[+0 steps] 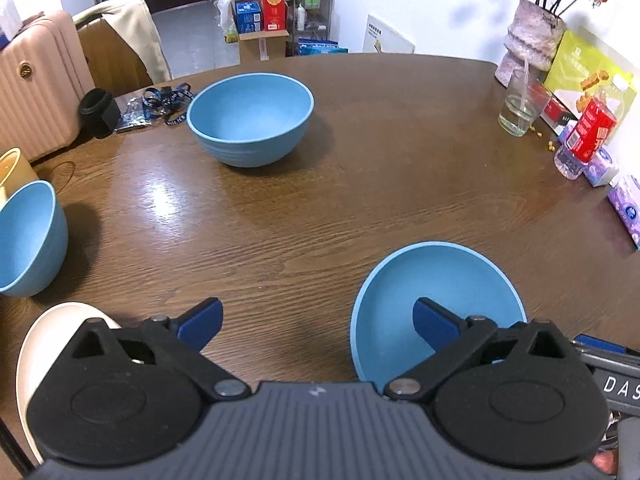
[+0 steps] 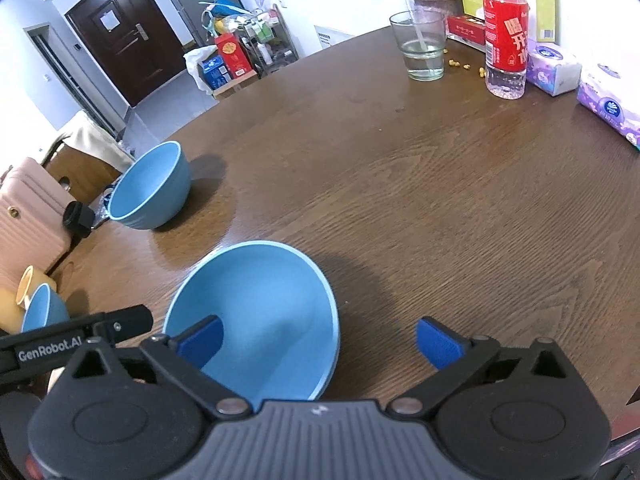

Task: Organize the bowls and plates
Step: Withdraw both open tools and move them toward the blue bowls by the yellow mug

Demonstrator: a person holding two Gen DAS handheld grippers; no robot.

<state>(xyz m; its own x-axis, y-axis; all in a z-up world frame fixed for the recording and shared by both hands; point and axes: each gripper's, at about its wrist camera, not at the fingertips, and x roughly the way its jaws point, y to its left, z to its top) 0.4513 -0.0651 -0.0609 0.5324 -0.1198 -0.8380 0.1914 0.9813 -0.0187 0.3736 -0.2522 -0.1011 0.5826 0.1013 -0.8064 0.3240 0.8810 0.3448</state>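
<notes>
Left wrist view: sits just behind left gripper [image 1: 318,326], looks forward and steeply down over wooden table [image 1: 320,216], close above near edge; far wall and doorway beyond. Right wrist view: sits just behind right gripper [image 2: 320,344], same downward tilt, faces far-left toward dark door [image 2: 120,48]. Shared: near blue bowl [image 1: 438,312] [image 2: 256,320], far blue bowl [image 1: 250,118] [image 2: 150,186], drinking glass [image 1: 522,108] [image 2: 422,46], red-label bottle [image 1: 588,132] [image 2: 506,36]. Each gripper's side edge shows in other view.
</notes>
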